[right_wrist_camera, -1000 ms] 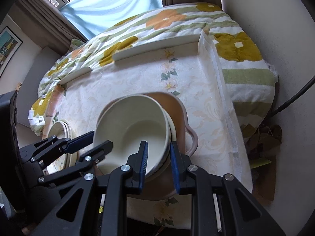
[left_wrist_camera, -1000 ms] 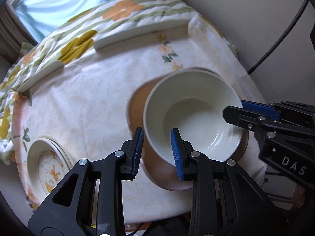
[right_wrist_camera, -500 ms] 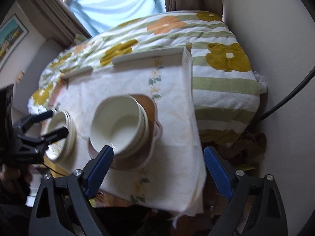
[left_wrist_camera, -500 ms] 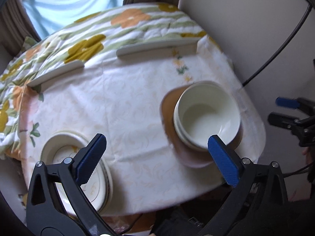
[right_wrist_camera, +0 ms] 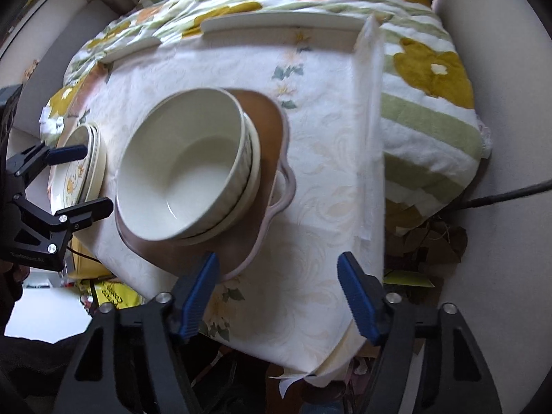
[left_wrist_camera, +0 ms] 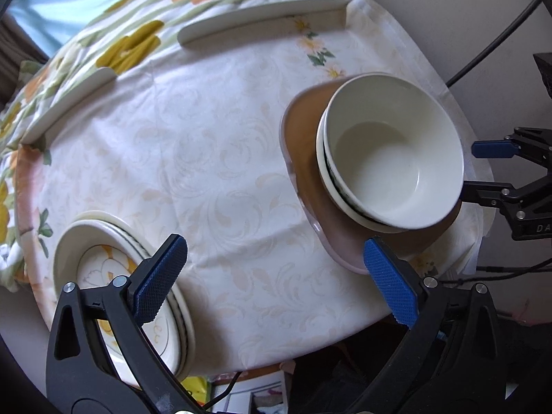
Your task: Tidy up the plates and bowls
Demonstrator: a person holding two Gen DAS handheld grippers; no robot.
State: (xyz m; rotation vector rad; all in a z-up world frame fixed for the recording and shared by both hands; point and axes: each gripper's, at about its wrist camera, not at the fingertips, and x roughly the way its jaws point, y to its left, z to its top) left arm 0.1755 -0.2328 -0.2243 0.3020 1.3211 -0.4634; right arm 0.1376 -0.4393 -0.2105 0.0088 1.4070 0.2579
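Nested cream bowls [left_wrist_camera: 390,158] [right_wrist_camera: 186,169] stand on a brown plate with a pink rim [left_wrist_camera: 303,145] [right_wrist_camera: 269,120] at the table's right end. A stack of flower-painted plates [left_wrist_camera: 103,262] [right_wrist_camera: 89,158] sits at the left front corner. My left gripper [left_wrist_camera: 272,245] hovers over the cloth between the two piles. Its jaws are wide and closing a little, with nothing between them. My right gripper [right_wrist_camera: 278,258] hangs over the near edge, right of the bowls. Its jaws are also closing on nothing. It also shows as the right gripper [left_wrist_camera: 472,167] beside the bowls.
A white patterned cloth [left_wrist_camera: 214,179] covers the round table. Two white curved rails [left_wrist_camera: 262,17] lie along its far edge on a flowered blanket [right_wrist_camera: 427,69]. A wall and a black cable [left_wrist_camera: 493,38] are close on the right. A yellow bag [right_wrist_camera: 114,293] lies below the near edge.
Both grippers let go of the top bowl's rim, opened wide and drew back. The bowl now rests nested on the brown plate. The right jaws have since narrowed.
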